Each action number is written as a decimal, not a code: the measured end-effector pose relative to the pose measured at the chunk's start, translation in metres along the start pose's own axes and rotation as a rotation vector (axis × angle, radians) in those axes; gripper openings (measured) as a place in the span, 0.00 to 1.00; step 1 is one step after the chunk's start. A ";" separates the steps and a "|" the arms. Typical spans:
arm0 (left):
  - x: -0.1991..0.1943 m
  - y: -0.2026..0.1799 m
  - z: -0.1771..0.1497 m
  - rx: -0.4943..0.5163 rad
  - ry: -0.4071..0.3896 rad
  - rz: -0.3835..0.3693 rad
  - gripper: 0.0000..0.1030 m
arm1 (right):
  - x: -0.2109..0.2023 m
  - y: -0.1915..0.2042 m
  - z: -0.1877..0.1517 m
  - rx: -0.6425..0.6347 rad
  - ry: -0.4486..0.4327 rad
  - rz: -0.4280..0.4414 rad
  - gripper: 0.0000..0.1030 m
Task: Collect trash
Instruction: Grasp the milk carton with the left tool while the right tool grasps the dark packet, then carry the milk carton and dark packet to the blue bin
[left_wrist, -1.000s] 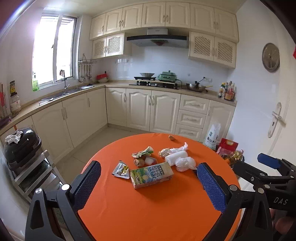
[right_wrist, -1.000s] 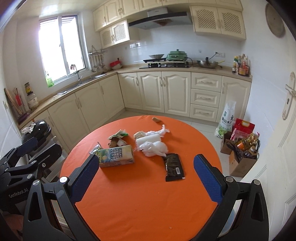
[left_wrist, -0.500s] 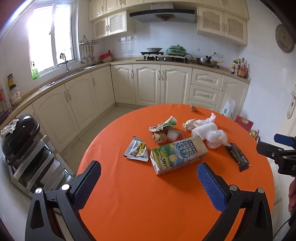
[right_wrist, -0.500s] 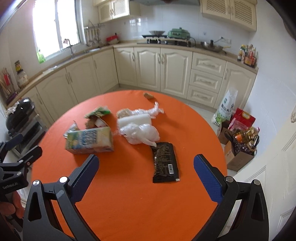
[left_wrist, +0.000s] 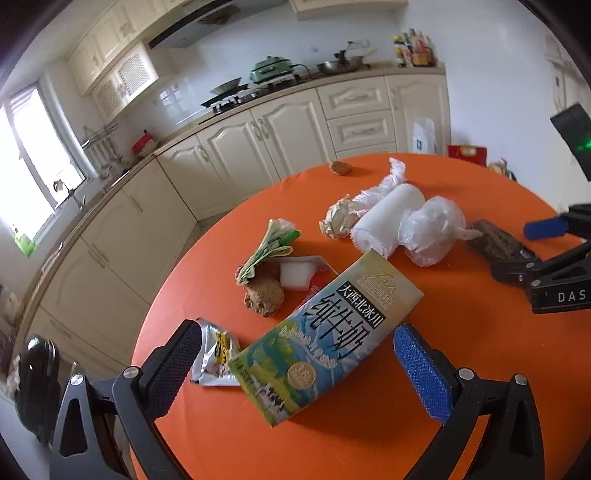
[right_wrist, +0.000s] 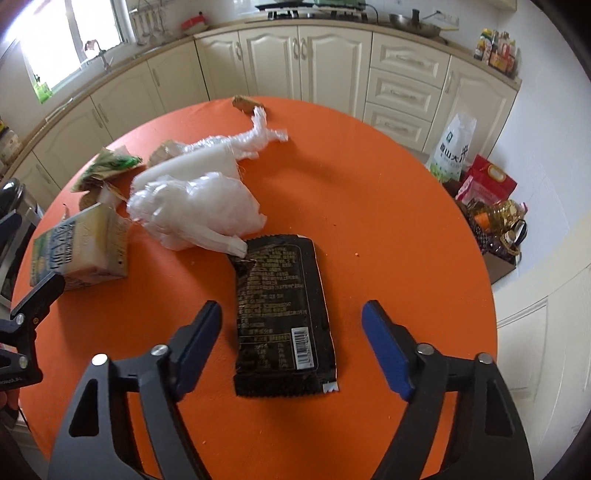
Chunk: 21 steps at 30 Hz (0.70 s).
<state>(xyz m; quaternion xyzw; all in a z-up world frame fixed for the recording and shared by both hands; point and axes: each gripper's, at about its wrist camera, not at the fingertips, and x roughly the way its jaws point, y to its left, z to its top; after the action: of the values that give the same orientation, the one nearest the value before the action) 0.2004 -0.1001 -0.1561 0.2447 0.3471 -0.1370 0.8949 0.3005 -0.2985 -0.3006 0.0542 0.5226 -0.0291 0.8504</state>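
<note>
Orange cloth covers the round table (left_wrist: 369, 443), where the trash lies in a loose cluster. The left gripper (left_wrist: 295, 354) has its jaws wide apart, one on each side of the near end of one milk carton (left_wrist: 325, 336); whether they touch it I cannot tell. Just left of the carton lies one silver foil packet (left_wrist: 214, 354). Behind the carton sit one green-and-yellow wrapper (left_wrist: 269, 247), one brown lump (left_wrist: 264, 295), one white paper roll (left_wrist: 384, 218) and one crumpled clear bag (left_wrist: 432, 229). The right gripper (right_wrist: 291, 336) is also spread wide, holding nothing, its jaws flanking one black snack wrapper (right_wrist: 280, 310) lying flat, with a gap on each side.
</note>
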 end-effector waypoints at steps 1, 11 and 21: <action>0.008 -0.003 0.004 0.036 0.001 0.003 0.99 | 0.000 0.001 0.000 -0.010 -0.005 -0.003 0.75; 0.082 0.006 0.040 0.061 0.132 -0.206 0.67 | -0.003 0.011 -0.005 -0.089 -0.028 0.023 0.39; 0.093 0.018 0.049 -0.045 0.114 -0.297 0.43 | -0.015 -0.016 -0.017 0.009 -0.036 0.140 0.19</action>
<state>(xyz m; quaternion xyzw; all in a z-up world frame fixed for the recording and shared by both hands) 0.3015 -0.1183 -0.1825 0.1782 0.4325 -0.2459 0.8490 0.2767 -0.3124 -0.2958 0.0942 0.5021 0.0272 0.8592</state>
